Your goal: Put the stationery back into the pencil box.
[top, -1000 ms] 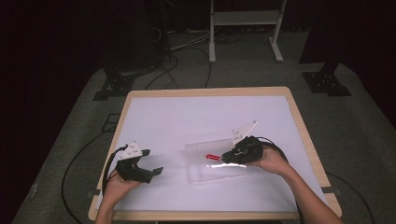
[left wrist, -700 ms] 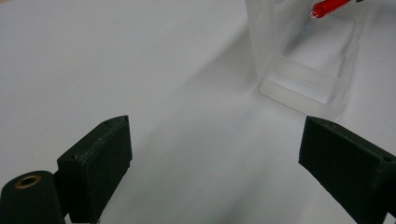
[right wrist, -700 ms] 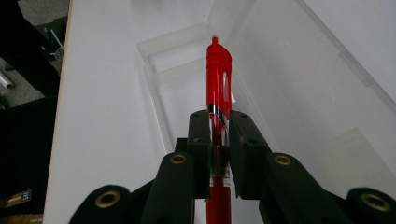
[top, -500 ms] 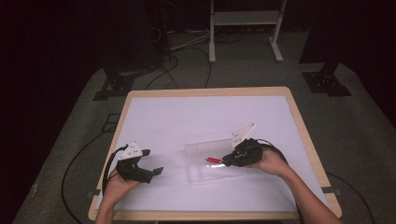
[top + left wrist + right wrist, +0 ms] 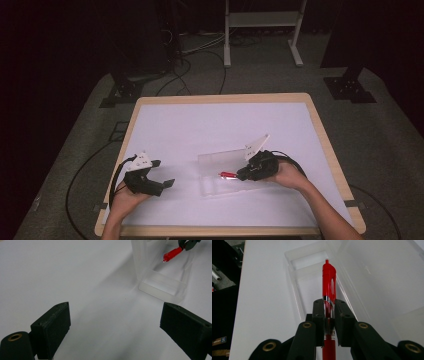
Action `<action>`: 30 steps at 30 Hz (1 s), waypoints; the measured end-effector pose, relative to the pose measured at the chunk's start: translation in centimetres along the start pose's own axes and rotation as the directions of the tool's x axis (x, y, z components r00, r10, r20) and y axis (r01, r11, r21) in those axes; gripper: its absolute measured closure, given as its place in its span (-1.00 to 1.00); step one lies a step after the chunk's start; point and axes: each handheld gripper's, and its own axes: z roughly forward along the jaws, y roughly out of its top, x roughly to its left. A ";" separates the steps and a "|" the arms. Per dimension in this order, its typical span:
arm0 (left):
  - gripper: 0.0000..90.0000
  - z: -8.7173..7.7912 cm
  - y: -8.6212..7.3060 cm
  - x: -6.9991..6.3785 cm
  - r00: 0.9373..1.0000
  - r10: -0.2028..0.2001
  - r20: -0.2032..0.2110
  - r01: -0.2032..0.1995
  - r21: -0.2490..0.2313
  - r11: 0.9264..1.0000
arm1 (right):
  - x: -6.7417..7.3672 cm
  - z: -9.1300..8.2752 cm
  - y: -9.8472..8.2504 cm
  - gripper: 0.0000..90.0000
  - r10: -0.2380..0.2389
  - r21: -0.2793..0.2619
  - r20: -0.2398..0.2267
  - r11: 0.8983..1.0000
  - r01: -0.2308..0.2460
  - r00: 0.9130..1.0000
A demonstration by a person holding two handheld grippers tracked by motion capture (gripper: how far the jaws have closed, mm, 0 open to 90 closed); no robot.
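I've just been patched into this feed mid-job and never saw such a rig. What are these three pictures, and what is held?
No robot arm here: a person holds a two-jaw gripper in each hand at a white table. The high view looks down from above; each other view rides on one gripper, looking along its black jaws. The right gripper is shut on a red pen over a clear plastic case lying open. The left gripper is open, holding nothing, pointed toward the case.

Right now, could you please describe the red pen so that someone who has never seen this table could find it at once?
Start at the white table and find the clear plastic case lying open right of centre. Over it, the right gripper has its jaws shut on the red pen, which points along the tray. It is the one red thing there.
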 end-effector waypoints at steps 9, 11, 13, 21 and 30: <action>-0.80 0.0 0.0 0.0 1.000 0.001 0.003 -0.001 0.001 1.000 | -0.1 0.4 -0.2 0.74 0.004 0.014 -0.013 1.000 -0.004 1.000; -0.80 0.0 0.0 0.0 1.000 0.000 0.004 0.000 0.003 1.000 | -0.2 0.4 -0.3 0.74 0.005 0.021 -0.012 1.000 -0.005 1.000; -0.80 0.0 0.0 0.0 1.000 0.000 0.004 0.000 0.003 1.000 | -0.2 0.5 -0.3 0.74 0.011 0.020 -0.016 1.000 -0.011 1.000; -0.80 0.1 -0.1 0.0 1.000 -0.003 0.004 0.003 0.004 1.000 | -0.3 1.0 -0.5 0.74 0.009 0.023 -0.020 1.000 -0.009 1.000; -0.80 0.1 0.0 0.0 1.000 -0.003 0.006 0.003 0.004 1.000 | -0.5 1.6 -0.8 0.74 0.020 0.033 -0.022 0.999 -0.020 1.000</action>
